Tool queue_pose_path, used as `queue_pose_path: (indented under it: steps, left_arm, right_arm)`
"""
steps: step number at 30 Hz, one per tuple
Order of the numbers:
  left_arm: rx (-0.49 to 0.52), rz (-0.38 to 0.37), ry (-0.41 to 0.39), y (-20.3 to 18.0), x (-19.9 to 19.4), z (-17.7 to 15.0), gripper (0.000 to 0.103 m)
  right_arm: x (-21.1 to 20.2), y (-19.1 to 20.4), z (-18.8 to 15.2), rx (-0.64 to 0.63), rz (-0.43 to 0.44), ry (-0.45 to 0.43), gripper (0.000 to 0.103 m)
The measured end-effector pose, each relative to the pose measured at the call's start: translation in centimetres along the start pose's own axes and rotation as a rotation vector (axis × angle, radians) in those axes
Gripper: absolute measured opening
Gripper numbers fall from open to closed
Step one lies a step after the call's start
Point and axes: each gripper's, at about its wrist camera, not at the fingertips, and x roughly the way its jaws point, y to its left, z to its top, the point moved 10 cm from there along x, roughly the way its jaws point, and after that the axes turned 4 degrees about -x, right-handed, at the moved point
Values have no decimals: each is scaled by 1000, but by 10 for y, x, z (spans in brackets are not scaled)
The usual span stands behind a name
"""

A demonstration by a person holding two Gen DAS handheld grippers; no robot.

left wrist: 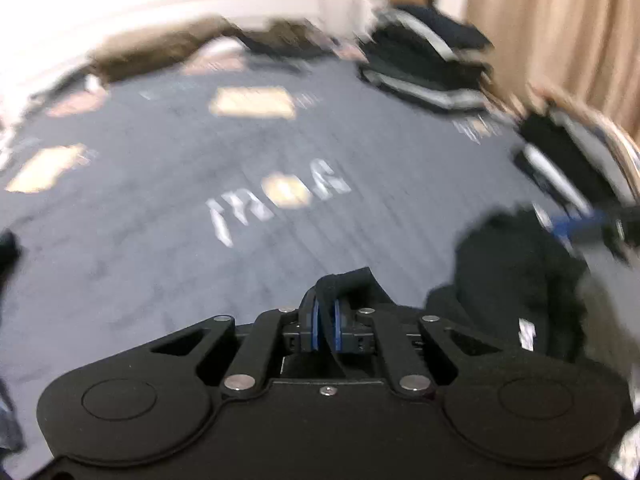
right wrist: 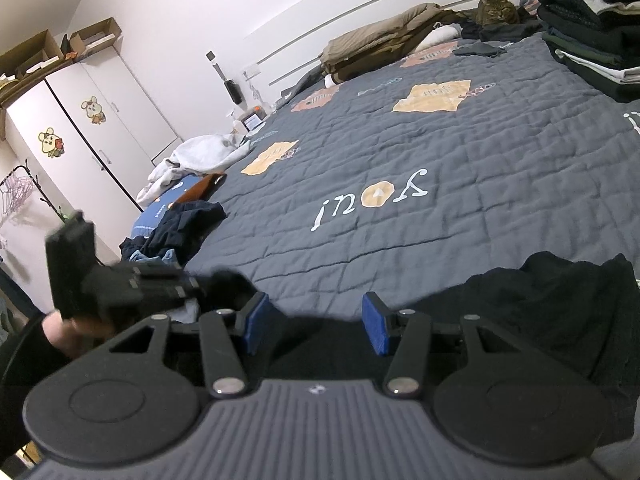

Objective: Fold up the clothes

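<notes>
Black garment [right wrist: 560,304]: crumpled on the grey quilted bed [right wrist: 400,152] at its near edge, one fold pinched between the pressed-together pads of the left gripper [left wrist: 326,312]. Right gripper [right wrist: 316,324]: jaws spread, nothing between them, poised over the same cloth. Folded dark clothes [right wrist: 592,20]: stacked far right.

1. I see a cat [right wrist: 496,10] lying at the bed's head.
2. A white wardrobe [right wrist: 92,120] with two mouse stickers stands left.
3. Cardboard boxes [right wrist: 40,54] sit on top of it.
</notes>
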Motion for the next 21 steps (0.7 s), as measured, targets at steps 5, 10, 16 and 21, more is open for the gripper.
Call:
queue_pose_path:
  steps: [5,10,16,21]
  left_arm:
    - [-113,104,-153,41,-25,46,7]
    - [-206,256,-256,77,-33,75,7]
    - [-256,322,-168,87,-8,57,10]
    - [-286,283,-173,75,-30,28,43]
  right_arm:
    - [-4,-5,4,13,-10,-28,51]
    - [-5,-10,7,28,-24,-47,51]
    - [-5,-11,7,27,-28,-50,51]
    - [-4,-11,7,28,-26,-46,51]
